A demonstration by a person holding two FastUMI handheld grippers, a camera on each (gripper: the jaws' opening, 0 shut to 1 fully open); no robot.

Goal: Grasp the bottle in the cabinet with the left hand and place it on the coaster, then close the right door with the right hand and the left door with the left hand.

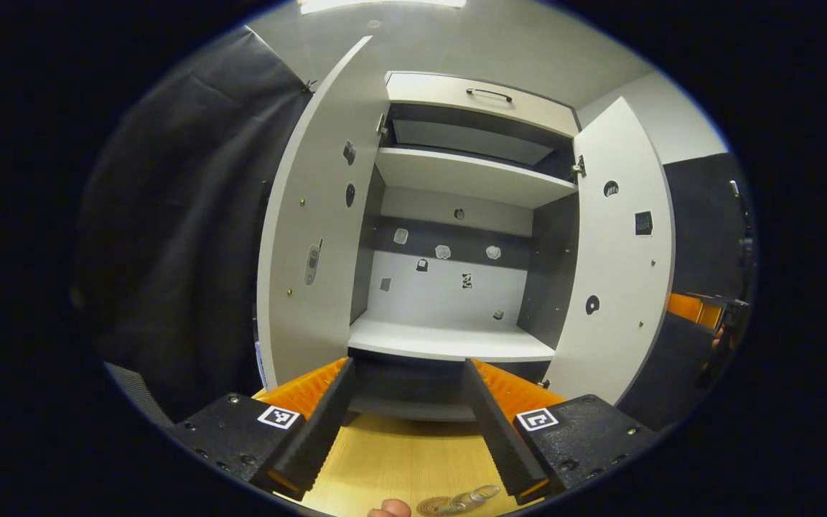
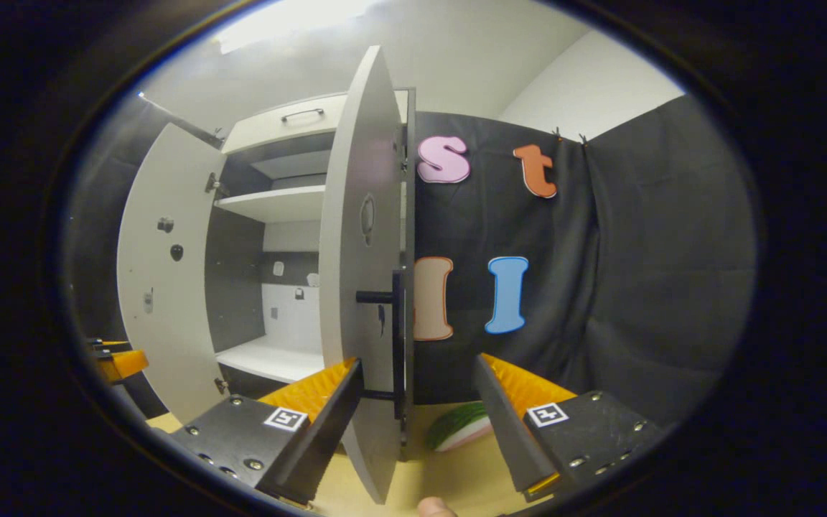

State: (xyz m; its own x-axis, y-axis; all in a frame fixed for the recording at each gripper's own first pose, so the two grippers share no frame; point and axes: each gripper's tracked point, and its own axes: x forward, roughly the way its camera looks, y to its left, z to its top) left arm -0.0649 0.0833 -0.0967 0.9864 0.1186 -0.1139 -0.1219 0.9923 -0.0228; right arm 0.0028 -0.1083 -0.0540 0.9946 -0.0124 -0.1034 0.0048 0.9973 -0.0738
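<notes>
Bottle first: I look for it on the cabinet [image 1: 456, 215] shelves and I cannot find it there. At the bottom edge of the left gripper view I see something clear and shiny [image 1: 477, 495] lying on a round coaster [image 1: 433, 507] on the wooden counter [image 1: 399, 459]. It is cut off by the edge, so I cannot tell if that is the bottle.

My left tongs [image 1: 408, 431] are spread wide and hold nothing. They point straight at the cabinet, with the counter under them. A fingertip [image 1: 389, 509] peeks in at the bottom.

Both doors are open. The left door [image 1: 313, 237] swings out to one side and the right door [image 1: 618, 266] swings out to the other. The lower shelf [image 1: 449, 341] and the upper shelf [image 1: 471, 176] are white. Small stickers dot the back wall. A drawer with a dark handle [image 1: 489, 93] sits on top.

My right tongs [image 2: 419, 424] are spread wide too and pinch nothing. The edge of the right door stands between the two fingers, closer to the left one. I cannot tell if a finger touches it. The door's dark handle [image 2: 395, 337] sticks up just above the tongs. A green and white thing [image 2: 460, 427] lies on the counter beside the door. Far off on the left side I see a bit of the other gripper.
</notes>
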